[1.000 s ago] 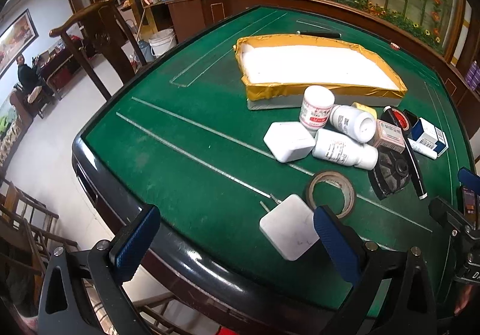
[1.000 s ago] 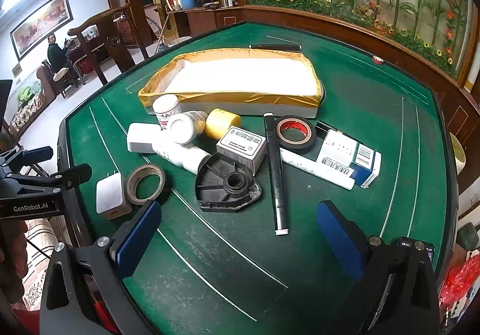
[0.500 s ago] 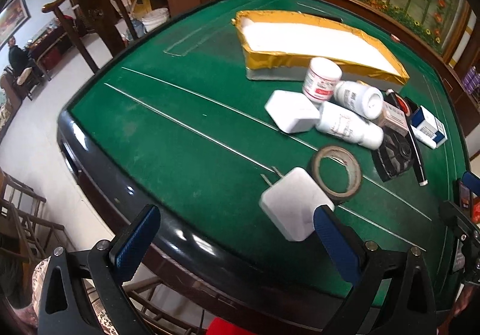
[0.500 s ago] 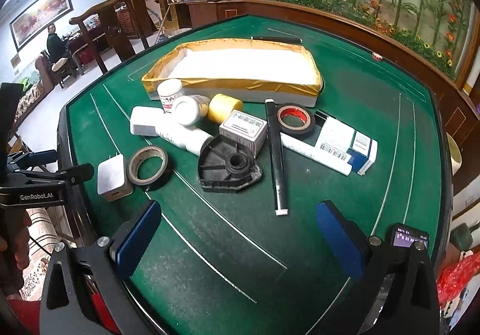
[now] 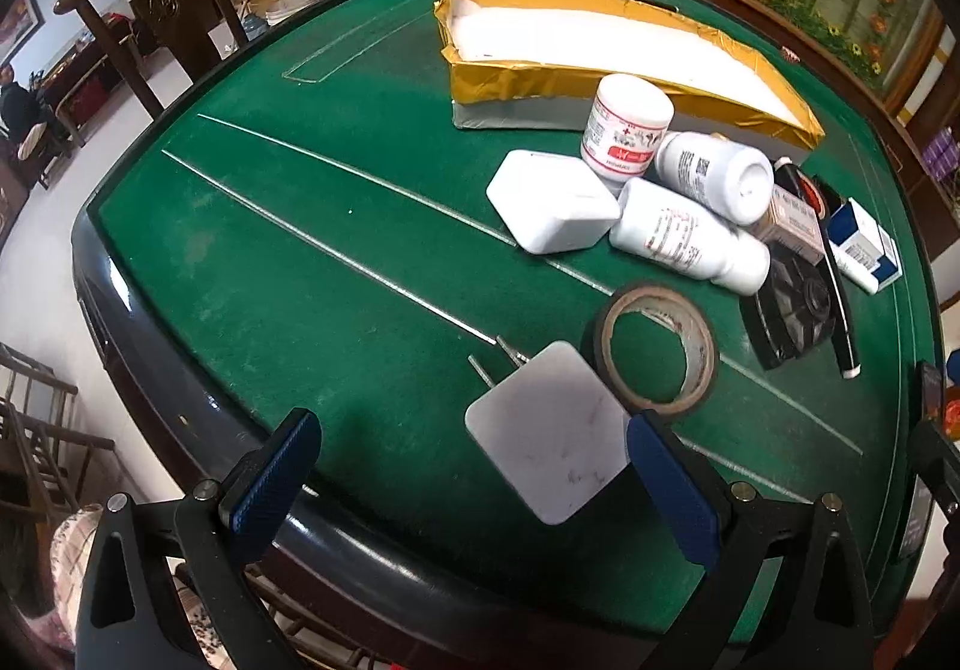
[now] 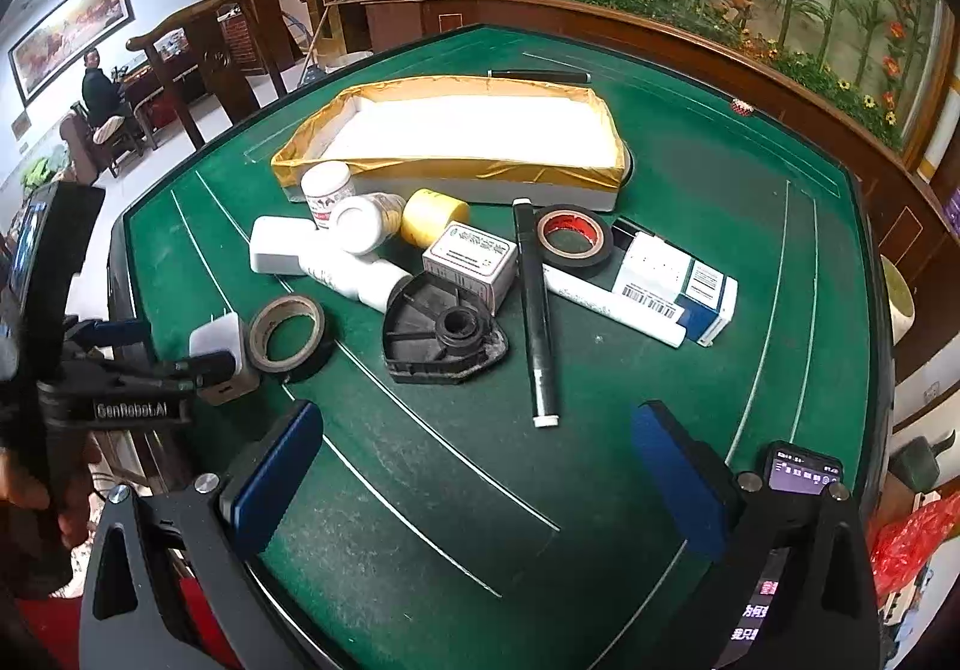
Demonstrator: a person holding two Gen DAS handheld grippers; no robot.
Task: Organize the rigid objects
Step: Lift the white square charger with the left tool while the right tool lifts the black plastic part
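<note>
We see the left gripper [image 5: 474, 469] wide open around the white square plug charger [image 5: 549, 430] at the green felt table's [image 5: 300, 274] near edge; right gripper [image 6: 474, 469] open, empty. Beyond the charger: beige tape roll [image 5: 657, 349], white pill bottles [image 5: 690, 238], then the gold-taped foam tray [image 5: 600, 52]. Behind the table, a wooden planter ledge [image 6: 750, 52].

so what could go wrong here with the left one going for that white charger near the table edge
1. The white charger lies close to the table edge; a bump from the open left hand-held gripper could push it off.
2. The tape roll sits right beside the charger, so the right-side finger may catch it as the jaws shut.
3. The charger lies corner-on to the fingers, so it might twist or slip when squeezed.
</note>
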